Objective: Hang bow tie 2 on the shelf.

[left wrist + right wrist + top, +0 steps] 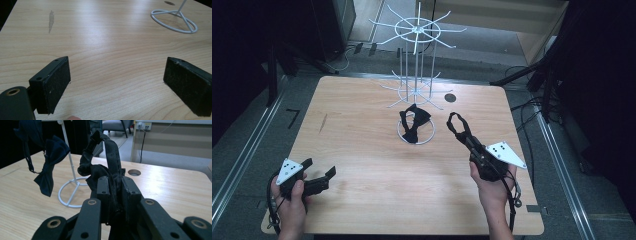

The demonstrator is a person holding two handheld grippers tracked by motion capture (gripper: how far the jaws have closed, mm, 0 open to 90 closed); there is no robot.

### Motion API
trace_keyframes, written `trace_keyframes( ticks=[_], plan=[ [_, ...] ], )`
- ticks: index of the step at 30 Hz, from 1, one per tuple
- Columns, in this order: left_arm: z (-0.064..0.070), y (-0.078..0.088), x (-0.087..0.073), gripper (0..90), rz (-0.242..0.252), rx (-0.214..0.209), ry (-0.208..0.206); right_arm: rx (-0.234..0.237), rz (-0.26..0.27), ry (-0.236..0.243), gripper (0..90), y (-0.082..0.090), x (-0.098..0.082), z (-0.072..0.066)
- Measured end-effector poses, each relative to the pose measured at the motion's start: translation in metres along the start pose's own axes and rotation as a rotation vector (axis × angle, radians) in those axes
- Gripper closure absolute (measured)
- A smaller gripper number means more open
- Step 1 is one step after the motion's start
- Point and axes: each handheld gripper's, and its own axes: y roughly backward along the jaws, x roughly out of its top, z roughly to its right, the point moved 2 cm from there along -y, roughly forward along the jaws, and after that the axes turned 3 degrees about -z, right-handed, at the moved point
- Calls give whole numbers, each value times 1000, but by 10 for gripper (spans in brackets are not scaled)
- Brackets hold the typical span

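A white wire rack (416,31) stands at the back middle of the wooden table (362,150). A dark bow tie (413,122) hangs from one of its lower arms, just above the base ring. To the right of the rack my right gripper (464,136) is raised and shut on a second black bow tie (455,122), whose strap loops up past the jaws. The right gripper view has the held bow tie (110,152) bunched in my right gripper (115,182), with the hanging bow tie (48,157) to the left. My left gripper (319,167) stands open and empty near the front left edge.
A round hole (450,98) lies in the tabletop right of the rack. The rack's base ring (175,21) sits far ahead of my left gripper (116,82). A dark streak (51,20) marks the wood. Dark equipment and cables surround the table.
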Motion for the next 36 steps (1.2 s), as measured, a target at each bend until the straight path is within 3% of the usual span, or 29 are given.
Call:
trace_keyframes(
  ticks=[7, 11, 24, 36],
  plan=[
    [0, 0, 0, 81, 1, 0, 1, 0, 36, -5, 788, 1, 4, -3],
    [0, 0, 0, 81, 1, 0, 1, 24, 58, 4, 788, 2, 6, -7],
    [0, 0, 0, 81, 1, -1, 1, 33, 79, 6, 788, 4, 10, -14],
    [0, 0, 0, 81, 0, 1, -1, 66, 108, 19, 787, 16, 13, -22]
  ],
)
